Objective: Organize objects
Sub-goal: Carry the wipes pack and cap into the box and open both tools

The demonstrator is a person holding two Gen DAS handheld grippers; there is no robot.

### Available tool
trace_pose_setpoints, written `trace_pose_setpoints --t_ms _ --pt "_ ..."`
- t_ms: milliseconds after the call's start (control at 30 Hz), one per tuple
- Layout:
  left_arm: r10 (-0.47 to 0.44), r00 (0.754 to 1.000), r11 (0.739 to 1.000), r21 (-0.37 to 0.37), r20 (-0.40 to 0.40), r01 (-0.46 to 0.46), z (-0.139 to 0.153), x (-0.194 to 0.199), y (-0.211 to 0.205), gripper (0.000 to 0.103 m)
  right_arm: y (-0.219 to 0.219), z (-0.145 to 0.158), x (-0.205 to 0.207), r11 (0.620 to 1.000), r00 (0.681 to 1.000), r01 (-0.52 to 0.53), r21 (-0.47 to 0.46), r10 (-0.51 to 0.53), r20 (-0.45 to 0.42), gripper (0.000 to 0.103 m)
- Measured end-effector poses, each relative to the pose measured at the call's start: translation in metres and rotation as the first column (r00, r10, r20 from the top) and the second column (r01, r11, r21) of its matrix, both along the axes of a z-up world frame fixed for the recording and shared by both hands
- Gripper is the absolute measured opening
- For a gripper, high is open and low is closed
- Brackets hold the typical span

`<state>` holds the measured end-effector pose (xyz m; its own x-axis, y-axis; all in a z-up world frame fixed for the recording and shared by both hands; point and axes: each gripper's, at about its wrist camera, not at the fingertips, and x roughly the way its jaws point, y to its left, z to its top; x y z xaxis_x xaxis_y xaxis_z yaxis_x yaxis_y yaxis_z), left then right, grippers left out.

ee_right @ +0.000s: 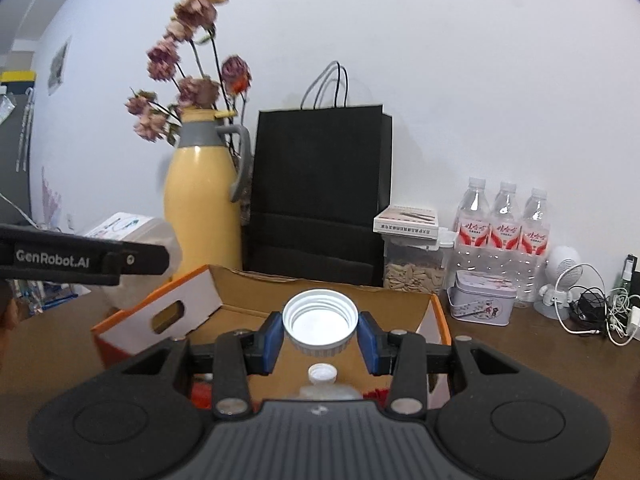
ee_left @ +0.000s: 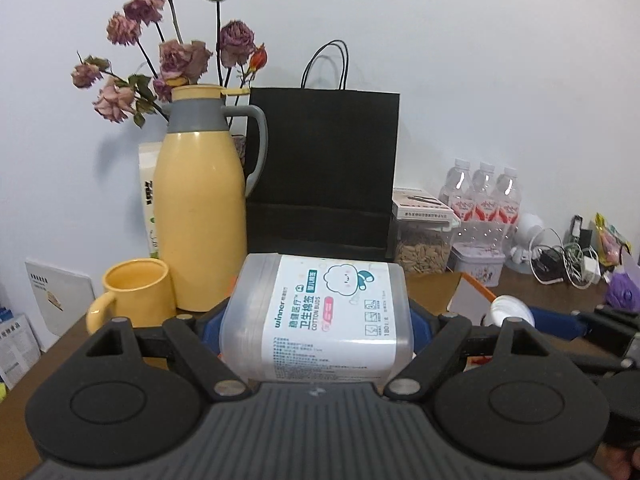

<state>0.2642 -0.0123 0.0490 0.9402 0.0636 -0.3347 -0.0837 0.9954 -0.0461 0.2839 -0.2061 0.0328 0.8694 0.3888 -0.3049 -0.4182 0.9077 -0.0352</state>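
Observation:
A clear plastic box of cotton buds (ee_left: pixel 332 308) with a white label lies sideways in my left gripper (ee_left: pixel 316 332), and both blue pads press on its ends. My right gripper (ee_right: pixel 320 340) is shut on a white screw cap (ee_right: pixel 320 326), whose open side faces the camera. It hangs above an open cardboard box (ee_right: pixel 256 300) with orange edges. A small white-capped bottle (ee_right: pixel 322 376) stands in that box, just below the cap. The right wrist view shows a finger of the left gripper (ee_right: pixel 132 260) and the cotton buds box (ee_right: pixel 132 228) at the left. The cap (ee_left: pixel 510 310) appears at the right of the left wrist view.
On the brown table (ee_right: pixel 520 344) along the wall stand a yellow thermos (ee_left: pixel 200 208), a yellow mug (ee_left: pixel 136 296), dried roses (ee_left: pixel 172 52), a black paper bag (ee_left: pixel 324 172), a seed jar (ee_right: pixel 414 268), a tin (ee_right: pixel 482 296), three water bottles (ee_right: pixel 504 224), a small fan (ee_right: pixel 560 280) and tangled cables (ee_right: pixel 608 316).

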Motion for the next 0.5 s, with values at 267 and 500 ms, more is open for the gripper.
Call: trace_pose_setpoints --t_ms 267,500 --pt "0.045 0.995 0.997 -0.056 -0.084 -0.049 -0.016 0.056 -0.003 0.084 0.005 -0.011 0.050 0.999 0.995 0.045 -0.020 -0.047 -0.088 0.039" --pt "0.040 0.988 0.999 -0.021 -0.150 -0.044 -0.037 0.068 -0.006 0.084 0.003 -0.025 0.060 0.997 0.987 0.060 -0.046 -0.066 -0.148 0.039"
